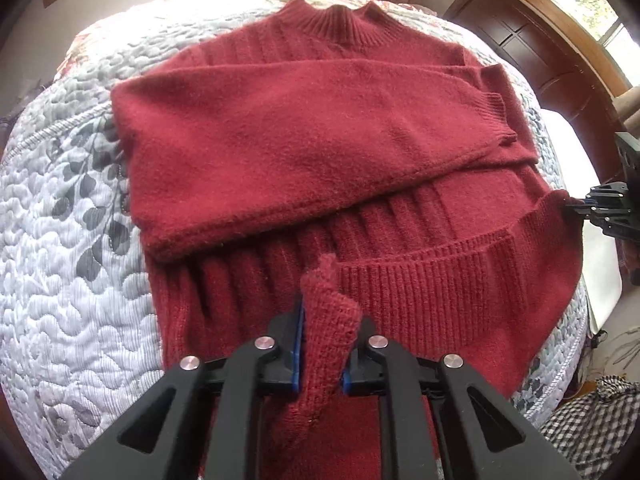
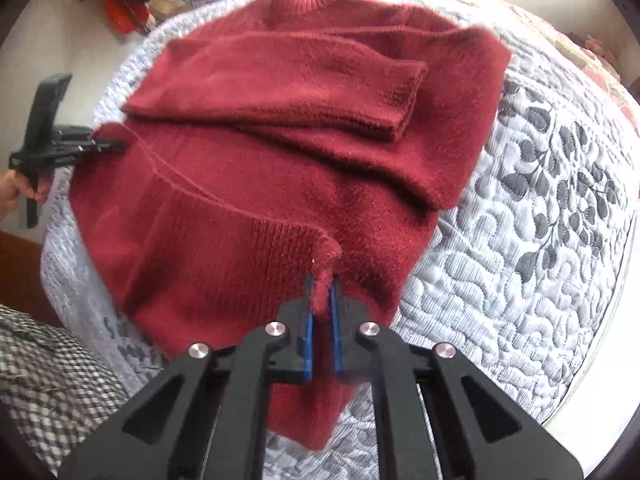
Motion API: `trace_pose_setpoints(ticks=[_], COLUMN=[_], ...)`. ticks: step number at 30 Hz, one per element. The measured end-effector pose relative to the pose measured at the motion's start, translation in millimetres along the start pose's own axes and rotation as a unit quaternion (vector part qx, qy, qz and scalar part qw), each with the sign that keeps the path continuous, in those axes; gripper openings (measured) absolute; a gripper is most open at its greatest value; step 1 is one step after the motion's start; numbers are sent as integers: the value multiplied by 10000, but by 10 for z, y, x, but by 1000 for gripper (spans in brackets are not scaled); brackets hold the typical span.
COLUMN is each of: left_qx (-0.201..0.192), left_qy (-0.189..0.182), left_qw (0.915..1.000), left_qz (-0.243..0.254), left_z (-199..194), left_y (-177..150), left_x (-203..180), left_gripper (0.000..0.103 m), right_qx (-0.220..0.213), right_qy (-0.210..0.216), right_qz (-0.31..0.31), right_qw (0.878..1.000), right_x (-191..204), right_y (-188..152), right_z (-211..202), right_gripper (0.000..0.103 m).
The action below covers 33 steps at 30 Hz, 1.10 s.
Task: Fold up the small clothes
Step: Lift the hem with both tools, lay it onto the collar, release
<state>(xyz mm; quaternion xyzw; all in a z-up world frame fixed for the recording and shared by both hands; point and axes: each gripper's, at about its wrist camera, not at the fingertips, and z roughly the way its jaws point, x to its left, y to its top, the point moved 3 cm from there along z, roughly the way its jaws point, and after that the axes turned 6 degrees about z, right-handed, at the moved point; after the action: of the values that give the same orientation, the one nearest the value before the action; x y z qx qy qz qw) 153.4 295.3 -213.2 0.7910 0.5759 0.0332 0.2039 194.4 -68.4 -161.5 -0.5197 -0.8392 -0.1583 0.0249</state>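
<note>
A dark red knitted sweater (image 1: 320, 128) lies on the bed, collar at the far end and both sleeves folded across the chest. My left gripper (image 1: 330, 316) is shut on one corner of the ribbed hem (image 1: 440, 280), which is raised off the quilt and turned toward the collar. In the right wrist view my right gripper (image 2: 322, 284) is shut on the other hem corner of the sweater (image 2: 320, 100). Each gripper shows in the other's view: the right gripper (image 1: 570, 205) at the sweater's right edge, the left gripper (image 2: 116, 145) at its left edge, held by a hand (image 2: 12, 192).
A grey-white quilted bedspread (image 1: 72, 240) with a dark leaf print covers the bed. A dark wooden cabinet (image 1: 540, 52) stands under a window at the right. Black-and-white checked fabric (image 2: 48, 380) lies near the bed's near edge. Red items (image 2: 124, 12) sit beyond the far left.
</note>
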Motion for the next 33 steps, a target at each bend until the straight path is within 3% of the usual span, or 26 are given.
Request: trace_pose_setpoints(ticks=[4,7,14,21,24,30,33], left_qx=[-536,-1023,-1684,-1611,-1432,-939,-786], left_qy=[-343,-375,-430,-163,-24,195,303], left_qw=[9972,9919,9793,9799,9797,9798,9784], left_qz=[-403,-646,-1034,-1168,-1405,-1757,-1888], left_z=[-336,-616,-866,-529,-283,240,422], left_y=[48,219,956,1658,1774,1688,1616], left_x=[101,222,608,941,1131,1365,1446], left_gripper=[13,13,13,13,13,16,26], right_qx=[-385,-765,-1348,-1372,-1171,-617,-487], right_qy=[277,416,314,90,-91,-338,-346], right_qz=[226,412,432,469,522,865,1105], right_qw=[9986,9953,9894,9894,9917,9938,9921], right_x=[-75,-193,-434,-608,-644,-833,-933], right_y=[58,212,940,1844,2123,2207,2135], right_z=[-322,-569,-832,-598,-344,275,470], right_gripper=[5,5,5,5,5,6,10])
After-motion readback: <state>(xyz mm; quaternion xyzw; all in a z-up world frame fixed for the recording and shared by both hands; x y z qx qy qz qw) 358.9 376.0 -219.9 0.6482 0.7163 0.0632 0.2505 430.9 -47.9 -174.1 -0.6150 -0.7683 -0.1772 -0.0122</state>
